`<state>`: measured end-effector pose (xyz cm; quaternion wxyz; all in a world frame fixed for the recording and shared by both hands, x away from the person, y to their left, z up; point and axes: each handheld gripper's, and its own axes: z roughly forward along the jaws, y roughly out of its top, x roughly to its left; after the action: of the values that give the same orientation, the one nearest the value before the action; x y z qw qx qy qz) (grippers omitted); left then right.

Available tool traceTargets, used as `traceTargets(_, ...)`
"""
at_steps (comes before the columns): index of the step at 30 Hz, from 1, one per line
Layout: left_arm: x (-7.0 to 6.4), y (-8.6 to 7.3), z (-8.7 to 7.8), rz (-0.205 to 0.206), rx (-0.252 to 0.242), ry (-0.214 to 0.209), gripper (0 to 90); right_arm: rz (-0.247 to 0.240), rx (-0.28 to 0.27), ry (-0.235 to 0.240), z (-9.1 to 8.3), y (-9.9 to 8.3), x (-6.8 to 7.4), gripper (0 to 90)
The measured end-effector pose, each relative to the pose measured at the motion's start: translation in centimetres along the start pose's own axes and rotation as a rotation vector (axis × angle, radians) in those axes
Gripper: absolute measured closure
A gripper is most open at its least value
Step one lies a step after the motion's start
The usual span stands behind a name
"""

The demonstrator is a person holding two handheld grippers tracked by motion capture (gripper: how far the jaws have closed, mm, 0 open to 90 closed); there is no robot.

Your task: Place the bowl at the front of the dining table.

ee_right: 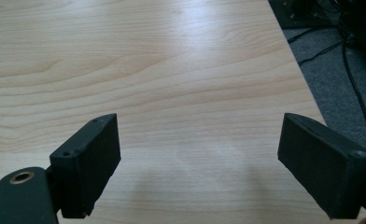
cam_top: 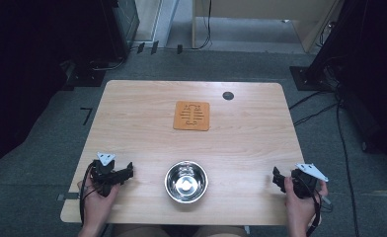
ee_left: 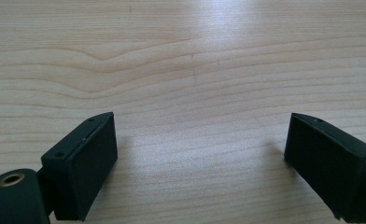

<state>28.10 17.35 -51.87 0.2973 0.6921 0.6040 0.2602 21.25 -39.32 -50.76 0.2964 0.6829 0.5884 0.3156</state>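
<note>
Two grippers sit low in the high view, and both are holding nothing. My left gripper point(cam_top: 127, 173) is at the lower left of the frame, and my right gripper point(cam_top: 279, 178) is at the lower right. Between them, at the bottom middle, sits the shiny metal bowl point(cam_top: 185, 181), right side up on the wooden table point(cam_top: 132, 128). The bowl is round, so it has no long side to line up with. It lies to the right of my left gripper and to the left of my right gripper. I think the left one is a bit nearer, but not by much. In the left gripper view the jaws are spread wide apart with bare wood between them, and the left gripper point(ee_left: 200, 154) has nothing in it. In the right gripper view the right gripper point(ee_right: 200, 158) is the same: jaws wide, bare wood between them, and the table edge and grey floor at the upper right of the frame. Higher up in the high view, near the middle, lies a flat orange mat point(cam_top: 192, 116), well apart from the bowl. I guess the bowl goes there next. To get it, I would need to turn a gripper inward toward the bowl's rim.
</note>
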Motion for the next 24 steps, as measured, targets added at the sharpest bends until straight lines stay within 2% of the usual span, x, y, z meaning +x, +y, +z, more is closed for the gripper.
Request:
traceTargets(4,0.0,0.0,0.0,0.0,0.0,0.0,9.2,0.008,-0.002,0.016,-0.3,0.1,0.6,13.1)
traceTargets(24,0.0,0.0,0.0,0.0,0.0,0.0,9.2,-0.02,-0.001,0.068,-0.5,0.3,3.1,13.1)
